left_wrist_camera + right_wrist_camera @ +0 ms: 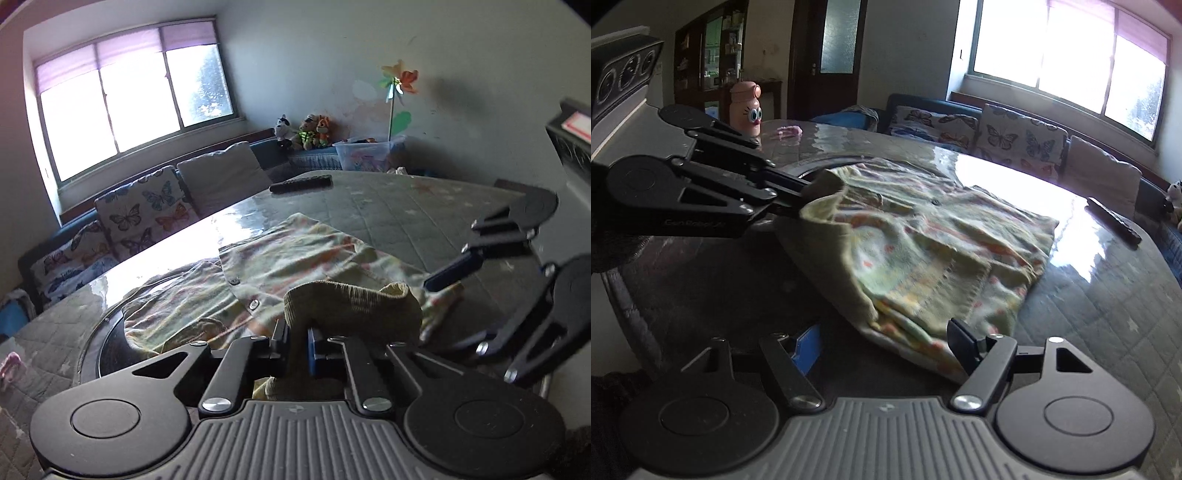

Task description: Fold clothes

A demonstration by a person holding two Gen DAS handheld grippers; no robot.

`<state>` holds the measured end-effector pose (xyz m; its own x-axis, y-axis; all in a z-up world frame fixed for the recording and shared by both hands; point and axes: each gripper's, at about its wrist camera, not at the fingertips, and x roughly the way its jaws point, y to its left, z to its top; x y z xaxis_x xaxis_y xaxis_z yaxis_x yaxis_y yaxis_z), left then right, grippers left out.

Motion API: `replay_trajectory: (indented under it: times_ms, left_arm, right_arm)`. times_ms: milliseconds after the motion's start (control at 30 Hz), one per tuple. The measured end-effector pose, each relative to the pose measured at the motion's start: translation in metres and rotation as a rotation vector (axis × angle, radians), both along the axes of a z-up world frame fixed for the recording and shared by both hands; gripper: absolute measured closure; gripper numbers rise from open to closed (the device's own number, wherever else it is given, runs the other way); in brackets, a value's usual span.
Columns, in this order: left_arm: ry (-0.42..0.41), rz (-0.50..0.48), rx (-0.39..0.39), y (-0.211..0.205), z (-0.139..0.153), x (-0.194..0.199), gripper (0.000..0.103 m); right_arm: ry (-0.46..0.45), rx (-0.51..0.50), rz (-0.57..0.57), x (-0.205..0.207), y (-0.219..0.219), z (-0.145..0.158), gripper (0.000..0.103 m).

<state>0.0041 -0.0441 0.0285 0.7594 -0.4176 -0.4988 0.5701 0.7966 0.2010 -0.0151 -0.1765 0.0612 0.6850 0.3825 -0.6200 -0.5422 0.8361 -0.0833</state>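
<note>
Left hand-held gripper (298, 341): I have it clenched on the cardigan (295, 258) cuff, lifted for folding.
Right hand-held gripper (882, 341): released, poised at the hem on the worktop (1108, 302).

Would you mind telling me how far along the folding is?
Early. The printed cardigan lies on the table with one panel already folded over. The left gripper is shut on its ribbed cuff, lifting the sleeve; the right gripper is open at the near edge. Final folds remain.

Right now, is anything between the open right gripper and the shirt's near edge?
Nothing visible. The right gripper is open right at the shirt hem; the left gripper holds the cuff off to the side.
</note>
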Motion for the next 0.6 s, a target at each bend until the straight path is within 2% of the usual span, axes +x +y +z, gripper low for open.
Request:
replay_trajectory:
  times_ms: [67,133,200,233,300,333,367,433,600]
  left_arm:
    - [0.007,0.007,-0.008,0.001,0.002,0.006,0.092]
    - [0.016,0.014,-0.017,0.004,0.003,0.009,0.090]
    - [0.026,0.021,-0.027,0.010,0.004,0.010,0.088]
    - [0.024,0.021,-0.025,0.013,0.004,0.009,0.084]
    - [0.011,0.030,-0.014,0.022,0.004,0.004,0.066]
    - [0.003,0.034,0.000,0.026,0.003,0.001,0.053]
    - [-0.005,0.039,0.013,0.031,0.002,-0.002,0.047]
    - [-0.014,0.036,0.040,0.038,-0.001,-0.008,0.047]
    - [-0.071,0.017,0.176,0.041,-0.019,-0.018,0.046]
  right_arm:
    - [0.000,0.021,-0.001,0.009,0.005,-0.001,0.035]
    - [0.009,0.046,-0.004,0.016,0.008,0.000,0.045]
    - [0.017,0.072,-0.013,0.020,0.006,0.003,0.067]
    - [0.021,0.086,-0.018,0.022,0.005,0.004,0.071]
    - [0.029,0.113,-0.027,0.026,0.003,0.008,0.081]
    - [0.033,0.126,-0.031,0.028,0.002,0.009,0.083]
    - [0.037,0.139,-0.036,0.030,0.001,0.011,0.084]
    - [0.045,0.166,-0.045,0.035,-0.001,0.014,0.086]
    - [0.044,0.224,-0.068,0.042,-0.006,0.024,0.090]
